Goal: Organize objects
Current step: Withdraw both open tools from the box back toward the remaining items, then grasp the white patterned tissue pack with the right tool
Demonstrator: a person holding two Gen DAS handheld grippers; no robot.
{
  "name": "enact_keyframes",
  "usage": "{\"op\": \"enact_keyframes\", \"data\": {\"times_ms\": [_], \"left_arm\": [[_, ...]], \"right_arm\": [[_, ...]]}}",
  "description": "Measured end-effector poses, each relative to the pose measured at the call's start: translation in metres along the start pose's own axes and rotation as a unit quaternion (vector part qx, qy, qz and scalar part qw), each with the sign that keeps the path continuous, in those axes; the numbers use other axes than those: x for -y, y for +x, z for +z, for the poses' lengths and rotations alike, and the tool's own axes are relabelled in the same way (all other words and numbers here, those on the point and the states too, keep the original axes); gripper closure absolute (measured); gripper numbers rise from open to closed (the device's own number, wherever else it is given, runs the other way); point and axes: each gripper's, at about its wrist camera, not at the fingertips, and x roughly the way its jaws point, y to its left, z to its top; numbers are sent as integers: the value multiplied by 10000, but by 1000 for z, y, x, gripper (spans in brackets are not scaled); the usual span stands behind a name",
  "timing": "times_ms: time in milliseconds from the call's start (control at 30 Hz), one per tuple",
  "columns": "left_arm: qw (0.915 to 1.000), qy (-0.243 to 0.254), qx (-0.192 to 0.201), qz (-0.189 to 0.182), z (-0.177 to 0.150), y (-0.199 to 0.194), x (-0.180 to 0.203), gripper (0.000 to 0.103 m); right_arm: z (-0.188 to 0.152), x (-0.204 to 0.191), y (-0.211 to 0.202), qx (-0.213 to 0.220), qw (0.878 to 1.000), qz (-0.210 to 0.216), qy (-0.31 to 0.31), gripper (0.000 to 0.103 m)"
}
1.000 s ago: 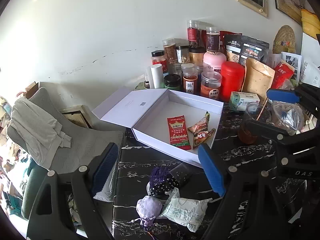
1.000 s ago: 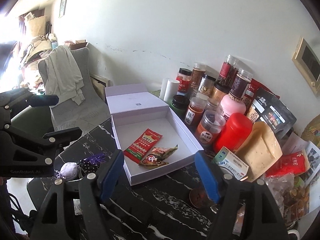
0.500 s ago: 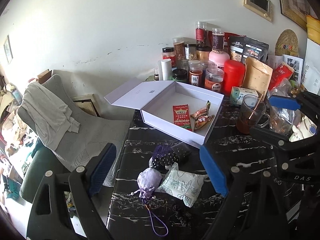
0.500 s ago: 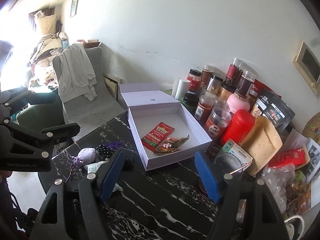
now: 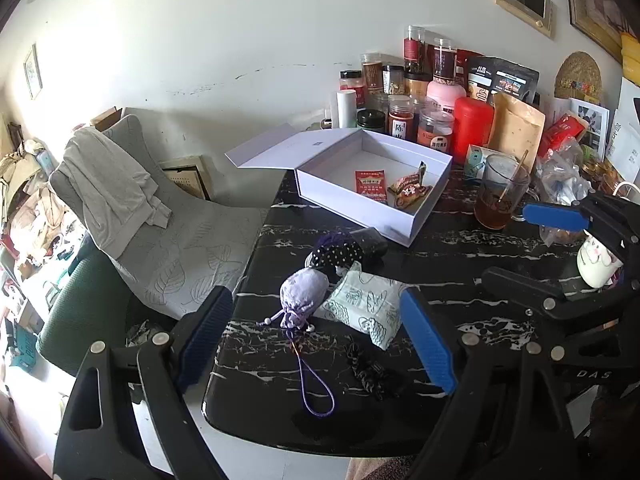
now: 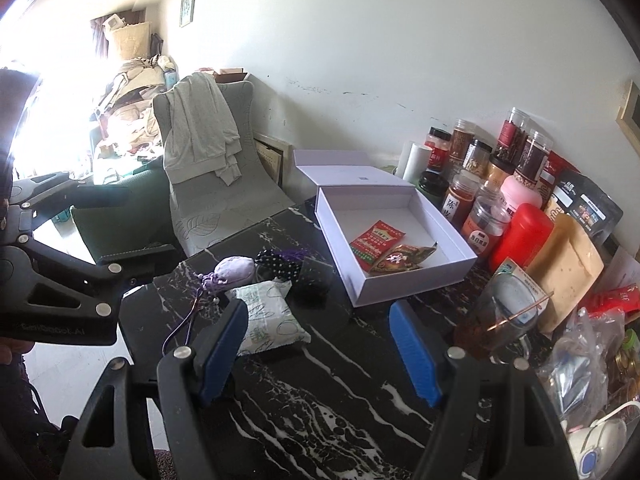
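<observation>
Pouches: lavender pouch [image 5: 303,291] near the tabletop's [image 5: 440,248] left edge trails a cord [image 5: 316,384] that could snag; both sets of jaws gape, empty.

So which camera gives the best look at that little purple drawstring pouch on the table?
The left wrist view: the purple pouch lies in the open between the fingers, with its whole cord loop visible. In the right wrist view the pouch sits farther off to the left, and its cord partly runs behind a finger.
</observation>
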Motion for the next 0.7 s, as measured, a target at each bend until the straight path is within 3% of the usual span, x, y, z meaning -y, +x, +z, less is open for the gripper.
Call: {"op": "enact_keyframes", "data": {"times_ms": [367,700], "left_arm": [[9991,-123,-368,-152,-46,30,0,18],[9949,-457,-708,-548,-77,75,-9,18]], "right_arm": [[-31,-20,28,-265,9989,353,-141,29],[-44,-20,66,-570,9958,703,-102,29]]}}
